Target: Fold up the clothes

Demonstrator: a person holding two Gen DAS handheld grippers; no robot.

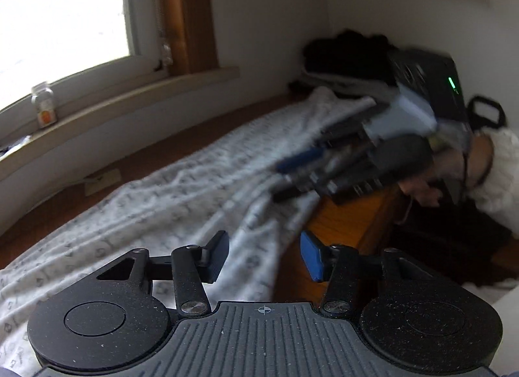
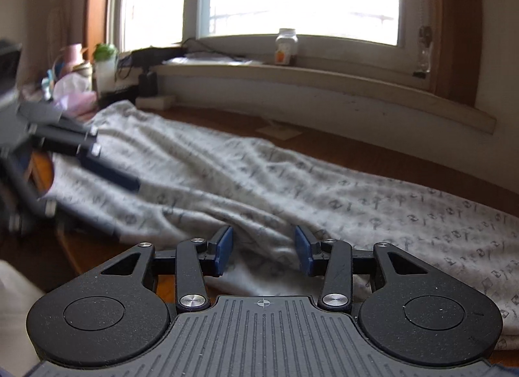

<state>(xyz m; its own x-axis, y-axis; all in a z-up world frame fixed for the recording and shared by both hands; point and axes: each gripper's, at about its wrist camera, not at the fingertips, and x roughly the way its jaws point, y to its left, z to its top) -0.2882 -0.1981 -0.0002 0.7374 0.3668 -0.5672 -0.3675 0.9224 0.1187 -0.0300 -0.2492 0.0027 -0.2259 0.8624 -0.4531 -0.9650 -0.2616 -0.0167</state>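
From the left wrist, the left gripper [image 1: 264, 255] stood half open and empty above the near edge of the patterned garment [image 1: 181, 189], which ran lengthwise along the counter [image 1: 350, 215] toward the far corner.

From the right wrist, the right gripper [image 2: 263, 250] straddled a raised fold, pads apart, gripping nothing I could confirm.

Garment [image 2: 259, 176]: soft matt cloth, pale grey with a small dark print, rumpled in long folds. Table [image 2: 389, 156] under it: brown wood, smooth, slight sheen. Window sill [image 2: 324, 85] behind the garment: painted wood, matt, scuffed and speckled. Jar [image 2: 286, 46] on that sill: clear, glossy; glass or plastic not discernible. Right gripper [image 2: 263, 252]: black matt grainy plastic, shiny metal screw heads, blue pads [image 2: 224, 250].
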